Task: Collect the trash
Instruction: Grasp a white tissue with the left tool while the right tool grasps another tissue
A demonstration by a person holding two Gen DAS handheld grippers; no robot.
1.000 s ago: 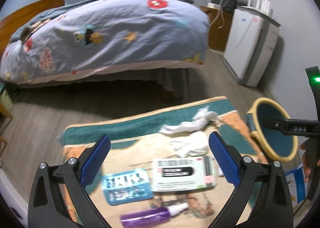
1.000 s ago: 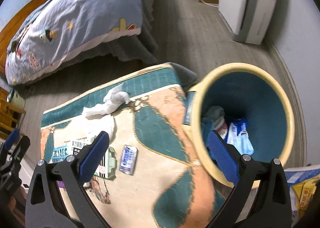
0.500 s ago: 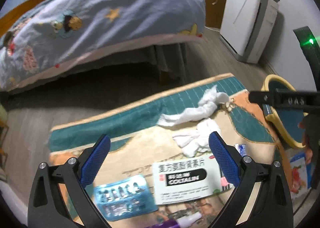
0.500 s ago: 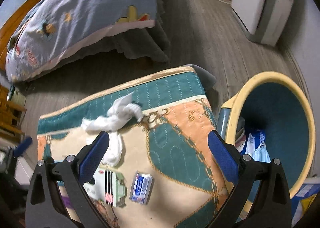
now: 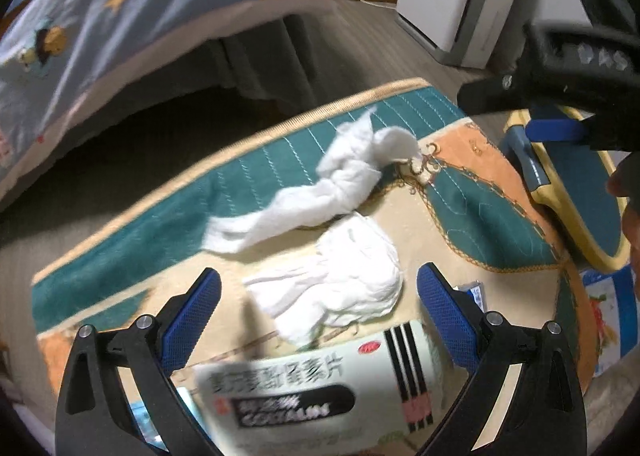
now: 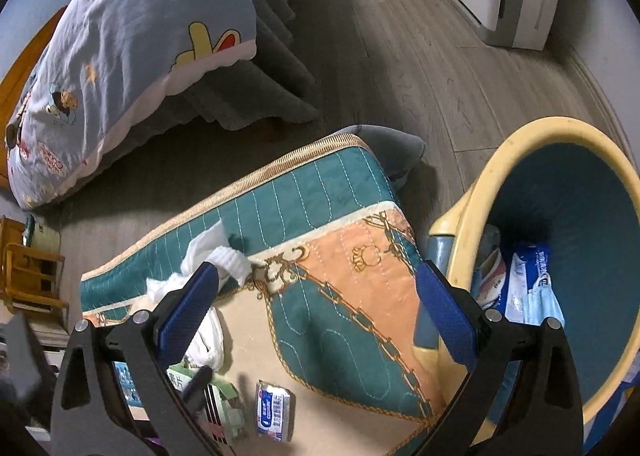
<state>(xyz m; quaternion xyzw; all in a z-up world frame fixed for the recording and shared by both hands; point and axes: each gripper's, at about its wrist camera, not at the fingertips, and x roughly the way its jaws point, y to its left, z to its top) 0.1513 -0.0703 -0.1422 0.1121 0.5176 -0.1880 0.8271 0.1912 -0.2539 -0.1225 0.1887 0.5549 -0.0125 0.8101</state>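
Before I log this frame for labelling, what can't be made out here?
- Medicine box print: motion-blurred, left wrist view.
- Trash bin contents: partly behind its rim and the right gripper fingers.
- Crumpled tissue: half hidden by a finger, right wrist view.

Both look down — sharing the mat (image 5: 256, 175) (image 6: 328, 215).

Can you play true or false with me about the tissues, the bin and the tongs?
1. The left tongs are open around a crumpled tissue. True.
2. The bin is empty. False: it already holds wrappers.
3. The right tongs are holding a tissue. False: they are open and hold nothing.
4. A twisted tissue lies on the rug. True.
5. The medicine box is in the bin. False: it lies on the rug.
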